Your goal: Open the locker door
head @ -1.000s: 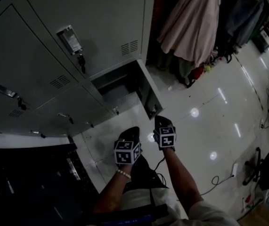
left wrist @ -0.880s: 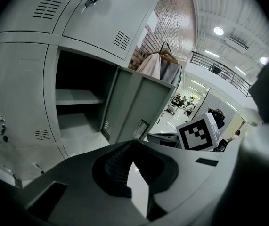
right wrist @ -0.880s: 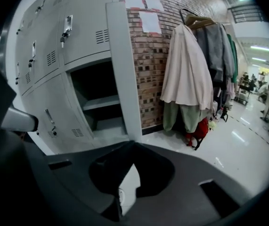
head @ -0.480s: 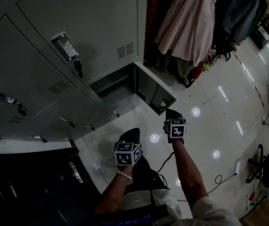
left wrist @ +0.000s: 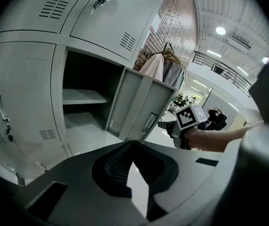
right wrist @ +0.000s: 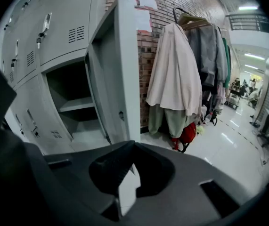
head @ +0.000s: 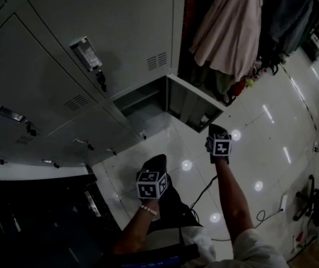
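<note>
lockers (head: pixel 120 27) grey | coat (head: pixel 229 27) pale pink-beige | brick wall (right wrist: pixel 144 55) red-brown | floor (head: pixel 260 144) glossy white tiles

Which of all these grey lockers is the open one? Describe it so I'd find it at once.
Start at the bank of grey lockers and follow it to the end beside the hanging coats. The locker is the bottom one in that end column, at floor level. It alone has its door swung out, showing a shelf inside; its neighbours are shut.
</note>
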Demonstrator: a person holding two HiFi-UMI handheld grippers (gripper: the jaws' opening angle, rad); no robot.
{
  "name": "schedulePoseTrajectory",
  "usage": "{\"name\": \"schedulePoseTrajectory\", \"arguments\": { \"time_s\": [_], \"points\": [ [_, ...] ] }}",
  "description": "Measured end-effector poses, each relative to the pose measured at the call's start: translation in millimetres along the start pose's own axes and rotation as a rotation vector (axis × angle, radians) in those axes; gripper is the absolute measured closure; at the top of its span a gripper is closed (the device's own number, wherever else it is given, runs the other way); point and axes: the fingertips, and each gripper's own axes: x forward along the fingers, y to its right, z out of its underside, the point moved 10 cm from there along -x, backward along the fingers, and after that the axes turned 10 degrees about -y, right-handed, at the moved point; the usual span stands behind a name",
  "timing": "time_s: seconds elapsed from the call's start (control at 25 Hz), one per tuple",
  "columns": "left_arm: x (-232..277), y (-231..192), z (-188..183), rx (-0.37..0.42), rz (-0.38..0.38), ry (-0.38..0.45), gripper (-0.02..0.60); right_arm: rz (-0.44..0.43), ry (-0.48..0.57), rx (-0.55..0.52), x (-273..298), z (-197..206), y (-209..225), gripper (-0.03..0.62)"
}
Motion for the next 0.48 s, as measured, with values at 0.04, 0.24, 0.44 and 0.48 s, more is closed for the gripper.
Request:
{"name": "schedulePoseTrajectory", "arguments": {
  "time_s": [0.04,0.24,0.44,0.48],
  "points": [
    [0,-1,0,-0.002,-0.002,0.002,0.583,0.004,0.001,-0.004,0,-2,1,0.589],
    [-1,-6,4,-0.006,-0.006,-0.005,0.583,0.011,0.017,-0.012,-3,-13,2,0.589],
    [-4,-9,6,-0.016,-0.008,-0.006,0.583,0.002,-0.007,-0.009,0,0,-3,0.588],
    [-6,-9,6,-0.017,-0.008,-0.002,0.583,0.001,-0.008,-0.011,-1,1,-5,0.588]
  ]
}}
